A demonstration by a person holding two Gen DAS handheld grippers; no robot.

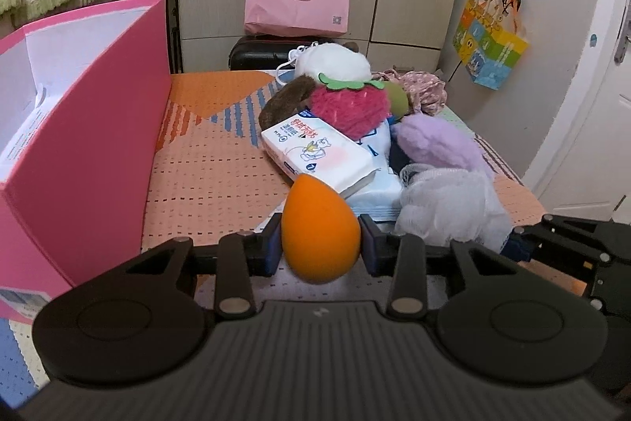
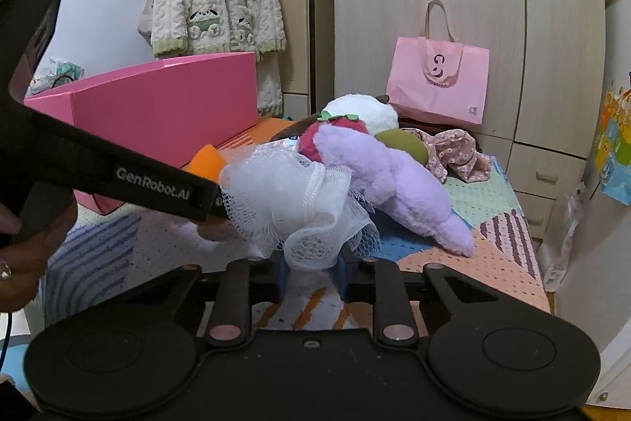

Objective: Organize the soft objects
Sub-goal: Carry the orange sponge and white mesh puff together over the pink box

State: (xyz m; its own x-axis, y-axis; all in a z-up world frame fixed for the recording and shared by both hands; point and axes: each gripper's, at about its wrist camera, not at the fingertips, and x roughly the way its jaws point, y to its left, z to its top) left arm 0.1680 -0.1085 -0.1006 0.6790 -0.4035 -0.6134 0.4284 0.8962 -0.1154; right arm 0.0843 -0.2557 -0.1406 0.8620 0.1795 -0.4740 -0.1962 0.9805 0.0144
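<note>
meanwhile left gripper (image 1: 321,243) pinches orange sponge (image 1: 320,229); right gripper (image 2: 313,273) pinches white mesh pouf (image 2: 292,200) beside purple plush (image 2: 398,184).

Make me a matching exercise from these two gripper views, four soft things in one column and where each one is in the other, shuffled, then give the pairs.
Things:
1. orange sponge
2. white mesh pouf
3. tissue pack
4. purple plush

Places:
A. lying on the mat, its tail end toward the right edge
B. pinched in the left hand-held gripper
C. under the pink strawberry plush
D. caught in the right hand-held gripper

Pairs: 1-B, 2-D, 3-C, 4-A
</note>
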